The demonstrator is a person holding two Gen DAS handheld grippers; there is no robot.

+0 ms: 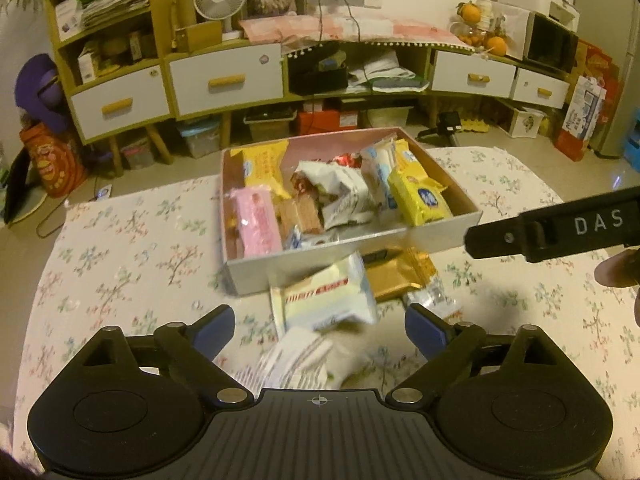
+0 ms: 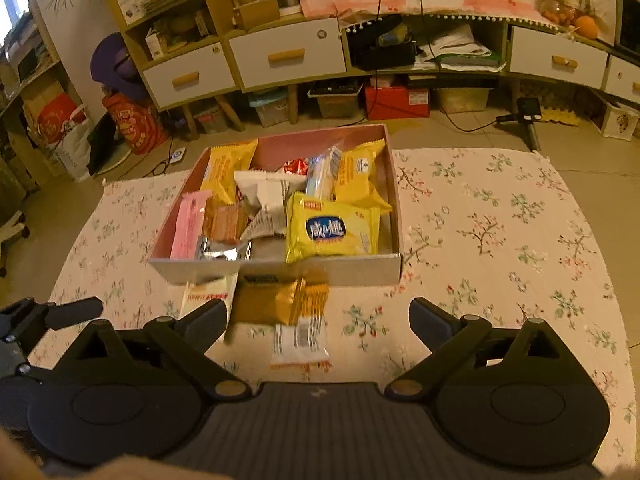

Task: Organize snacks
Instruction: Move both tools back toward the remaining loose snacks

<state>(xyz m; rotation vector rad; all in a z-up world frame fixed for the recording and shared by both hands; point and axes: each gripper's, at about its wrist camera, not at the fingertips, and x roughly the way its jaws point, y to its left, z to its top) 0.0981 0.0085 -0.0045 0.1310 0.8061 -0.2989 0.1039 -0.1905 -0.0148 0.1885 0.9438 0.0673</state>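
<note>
Nearest, left gripper (image 1: 320, 320): spread wide, pinching nothing, tilted down over loose packets on the tabletop (image 1: 120, 260). Right gripper (image 2: 318, 312) likewise: spread wide, nothing pressed between the pads, aimed at the same heap from just beside the left one.

Between and just beyond the left gripper's fingers, a striped white packet (image 1: 296, 360), too blurred to tell whether lying flat or dropping. Just past it, a cream packet with a red band (image 1: 324, 300), one end tipped up against the box wall. Beside that, a gold packet (image 2: 276, 300) overlapping a clear-ended packet (image 2: 300, 340), both just short of the box. Probably left outside only for now: a small heap against the near wall, within easy reach of either gripper.

Next, the cardboard box (image 2: 360, 270), open-topped, near wall low enough to lift snacks over. Inside, a jumble rather than rows: yellow packet (image 2: 332, 232) lying across the near right corner, pink packet (image 1: 256, 220) along the left wall, wafers and white wrappers heaped in the middle. Judged well along, yet unfinished: several snacks not yet in the box.

Farthest, a cabinet with white drawers (image 1: 224, 76) against the wall, no part in the job.
</note>
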